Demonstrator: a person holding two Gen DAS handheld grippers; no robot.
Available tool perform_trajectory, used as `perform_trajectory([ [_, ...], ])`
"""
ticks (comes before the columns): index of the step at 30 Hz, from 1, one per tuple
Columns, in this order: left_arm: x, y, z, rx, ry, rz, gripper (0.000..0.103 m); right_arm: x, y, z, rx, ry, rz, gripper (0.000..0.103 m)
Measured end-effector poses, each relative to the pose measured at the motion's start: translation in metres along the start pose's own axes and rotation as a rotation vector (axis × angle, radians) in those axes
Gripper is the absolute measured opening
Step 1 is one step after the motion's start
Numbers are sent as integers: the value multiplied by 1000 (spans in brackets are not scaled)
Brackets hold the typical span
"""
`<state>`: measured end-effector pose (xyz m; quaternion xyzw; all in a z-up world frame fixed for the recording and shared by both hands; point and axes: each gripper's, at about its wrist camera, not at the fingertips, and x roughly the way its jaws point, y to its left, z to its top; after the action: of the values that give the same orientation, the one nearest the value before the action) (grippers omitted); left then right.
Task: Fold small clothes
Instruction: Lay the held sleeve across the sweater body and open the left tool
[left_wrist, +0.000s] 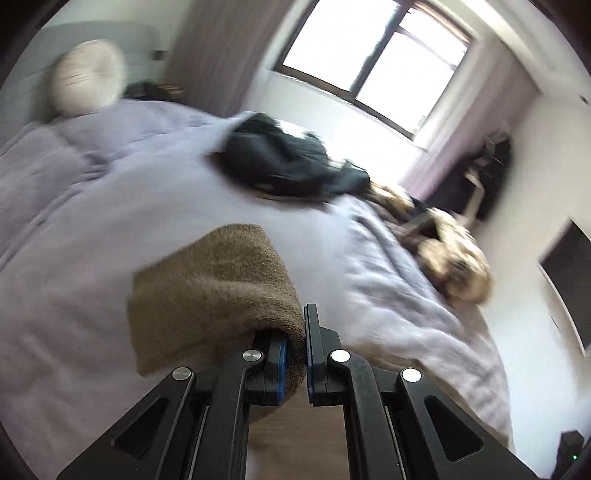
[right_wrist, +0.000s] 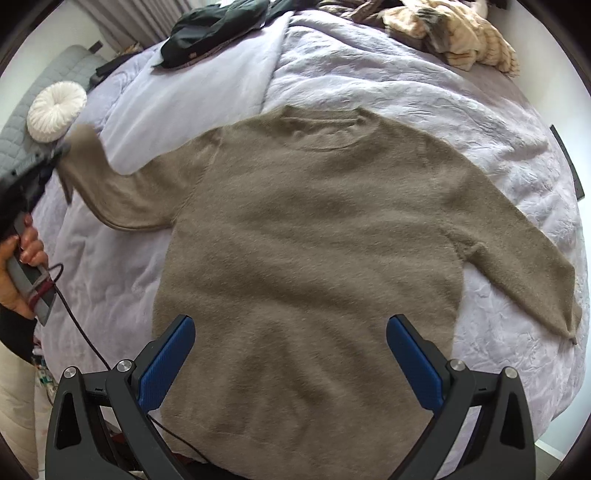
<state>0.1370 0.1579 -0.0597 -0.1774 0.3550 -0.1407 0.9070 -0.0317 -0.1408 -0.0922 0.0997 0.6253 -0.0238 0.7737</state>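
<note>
The bed (right_wrist: 388, 85) carried everything, its lilac cover rumpled, a dark heap of clothes (right_wrist: 218, 26) and a striped bundle (right_wrist: 461, 33) near its far edge. The brown sweater (right_wrist: 314, 229) lay flat across the middle of it, body spread, one sleeve (right_wrist: 517, 258) stretched out to my right. My left fingers (left_wrist: 295, 354) were clamped on the cuff (left_wrist: 221, 280) of the other sleeve, lifted off the cover. My right fingers (right_wrist: 291, 358) hung spread wide above the hem, holding nothing. To fold cleanly, I judged, I should carry that cuff straight across the chest, keeping the sleeve taut and flat.
</note>
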Motion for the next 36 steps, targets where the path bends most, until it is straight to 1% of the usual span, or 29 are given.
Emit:
perform_trajectory([
  [2, 24, -48, -8, 59, 49, -62, 9, 0, -21, -3, 50, -6, 3, 103],
  [4, 62, -101, -29, 139, 140, -116, 9, 1, -48, -6, 114, -9, -6, 103],
  [6, 90, -133, -55, 198, 224, -131, 9, 3, -72, -11, 172, -10, -21, 103],
  [7, 104, -149, -75, 237, 274, -115, 9, 5, -82, -13, 196, -7, -29, 103],
  [8, 116, -156, -89, 263, 325, -111, 9, 7, -92, -15, 222, 0, -37, 103],
  [9, 129, -163, -102, 286, 388, -104, 18, 11, -104, -19, 257, 10, -42, 103],
  [10, 139, -166, -116, 302, 455, -101, 41, 13, -112, -21, 281, 19, -44, 103],
  [11, 142, -164, -128, 305, 492, -95, 52, 16, -119, -23, 302, 28, -46, 103],
  [12, 138, -162, -135, 311, 495, -71, 61, 20, -125, -24, 318, 40, -50, 103],
  [13, 129, -159, -141, 320, 493, -63, 61, 23, -127, -24, 320, 45, -55, 103],
  [15, 113, -149, -138, 344, 485, -32, 61, 29, -126, -19, 287, 52, -69, 103],
  [17, 99, -118, -124, 336, 452, 14, 61, 39, -113, -7, 213, 49, -73, 103],
  [18, 94, -103, -114, 325, 435, 42, 61, 46, -101, 5, 150, 43, -74, 103],
  [20, 97, -67, -94, 281, 424, 113, 61, 57, -81, 25, 50, 18, -79, 103],
  [21, 101, -44, -82, 249, 433, 169, 61, 64, -67, 38, -15, -6, -94, 103],
  [23, 111, -9, -71, 197, 456, 229, 61, 80, -38, 60, -139, -40, -146, 103],
  [24, 118, 8, -67, 159, 476, 244, 61, 89, -18, 70, -226, -63, -187, 103],
  [25, 130, 26, -67, 114, 515, 256, 61, 99, -2, 78, -301, -83, -220, 103],
  [26, 137, 36, -68, 90, 541, 262, 61, 107, 10, 83, -357, -92, -251, 103],
  [27, 145, 45, -70, 71, 569, 269, 61, 122, 26, 89, -440, -97, -311, 103],
  [28, 153, 52, -74, 64, 594, 279, 61, 133, 36, 92, -493, -102, -357, 103],
  [30, 161, 54, -81, 76, 618, 286, 61, 158, 48, 100, -582, -109, -477, 102],
  [31, 164, 52, -83, 90, 622, 290, 61, 162, 46, 104, -582, -120, -495, 100],
  [32, 166, 50, -84, 102, 623, 286, 61, 161, 39, 109, -551, -136, -497, 98],
  [33, 167, 48, -85, 113, 622, 273, 61, 154, 25, 113, -477, -161, -489, 98],
  [35, 170, 47, -84, 119, 629, 258, 61, 138, -18, 120, -270, -193, -455, 98],
  [36, 172, 48, -84, 118, 633, 255, 61, 129, -54, 121, -94, -188, -388, 98],
])
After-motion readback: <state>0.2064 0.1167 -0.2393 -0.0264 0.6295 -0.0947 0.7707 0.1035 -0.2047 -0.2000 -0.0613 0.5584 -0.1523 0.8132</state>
